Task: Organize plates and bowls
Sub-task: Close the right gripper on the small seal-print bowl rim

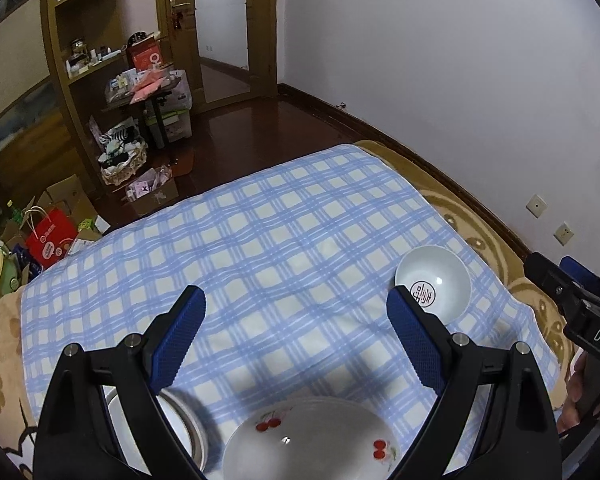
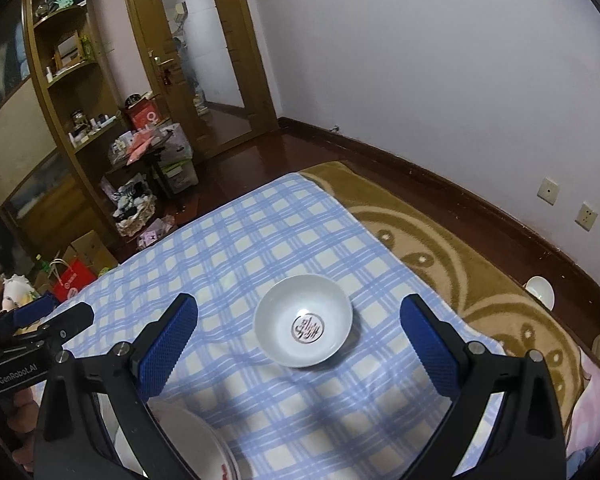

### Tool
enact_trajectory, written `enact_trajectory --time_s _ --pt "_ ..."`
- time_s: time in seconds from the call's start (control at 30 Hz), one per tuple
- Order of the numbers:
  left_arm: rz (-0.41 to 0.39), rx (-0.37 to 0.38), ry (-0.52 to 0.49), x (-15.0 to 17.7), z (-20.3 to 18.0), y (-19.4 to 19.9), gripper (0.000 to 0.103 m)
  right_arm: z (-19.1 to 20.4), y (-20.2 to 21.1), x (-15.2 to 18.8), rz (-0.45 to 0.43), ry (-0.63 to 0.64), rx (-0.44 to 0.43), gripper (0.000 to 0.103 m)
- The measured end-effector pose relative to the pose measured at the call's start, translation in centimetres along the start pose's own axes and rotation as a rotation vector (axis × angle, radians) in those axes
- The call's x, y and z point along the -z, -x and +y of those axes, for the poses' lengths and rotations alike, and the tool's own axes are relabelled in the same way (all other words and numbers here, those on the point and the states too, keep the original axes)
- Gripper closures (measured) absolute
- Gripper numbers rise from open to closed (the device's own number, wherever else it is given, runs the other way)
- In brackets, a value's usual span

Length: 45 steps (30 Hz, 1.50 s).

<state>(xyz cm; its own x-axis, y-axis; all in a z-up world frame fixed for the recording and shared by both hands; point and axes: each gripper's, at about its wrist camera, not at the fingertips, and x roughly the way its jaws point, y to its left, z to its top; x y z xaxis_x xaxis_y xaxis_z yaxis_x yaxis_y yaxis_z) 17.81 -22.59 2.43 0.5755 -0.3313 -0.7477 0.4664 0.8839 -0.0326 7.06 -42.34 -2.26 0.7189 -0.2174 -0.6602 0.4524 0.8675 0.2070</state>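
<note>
Bowls and plates sit on the checked cloth [image 1: 280,240]: a rimmed plate [image 1: 188,428] at lower left, the cherry plate [image 1: 312,440] bottom centre, the emblem bowl [image 1: 434,282] at right. Left gripper [image 1: 296,320] and right gripper [image 2: 300,328] both hover spread wide, holding nothing.

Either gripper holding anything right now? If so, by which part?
Nothing held. Left gripper and right gripper both have jaws wide open, with only checked cloth and the white bowl showing between them, untouched.
</note>
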Motion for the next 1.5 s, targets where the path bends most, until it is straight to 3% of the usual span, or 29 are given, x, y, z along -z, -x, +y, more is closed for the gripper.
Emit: enact_trajectory --time_s 0.7,0.77,0.93,1.13,1.23,1.43,1.5 --pt "0.12 0.074 -0.092 -1.8 -5.0 -10.2 0.012 -4.8 -8.1 0.0 0.129 -0.064 0.047 0.001" --pt "0.133 0.086 -0.099 -1.7 -5.5 -11.1 0.012 -5.4 -9.3 0.4 0.163 -0.095 0.025 0.008" --pt "0.179 0.104 -0.138 -1.1 -6.6 -13.4 0.012 -6.1 -11.7 1.7 0.231 -0.153 -0.01 0.013" --pt "0.226 0.125 -0.129 -0.9 -7.1 -15.5 0.012 -6.0 -13.4 2.6 0.266 -0.15 0.0 0.023" --pt "0.231 0.164 -0.125 -0.9 -7.5 -16.0 0.012 -5.6 -13.7 2.7 0.263 -0.103 0.046 0.026" --pt "0.259 0.187 -0.103 -0.5 -8.5 -17.4 0.018 -6.1 -13.9 2.6 0.263 -0.092 0.045 0.034" --pt "0.28 0.192 -0.098 -0.2 -8.8 -18.0 0.019 -6.2 -14.2 2.8 0.289 -0.101 0.029 0.043"
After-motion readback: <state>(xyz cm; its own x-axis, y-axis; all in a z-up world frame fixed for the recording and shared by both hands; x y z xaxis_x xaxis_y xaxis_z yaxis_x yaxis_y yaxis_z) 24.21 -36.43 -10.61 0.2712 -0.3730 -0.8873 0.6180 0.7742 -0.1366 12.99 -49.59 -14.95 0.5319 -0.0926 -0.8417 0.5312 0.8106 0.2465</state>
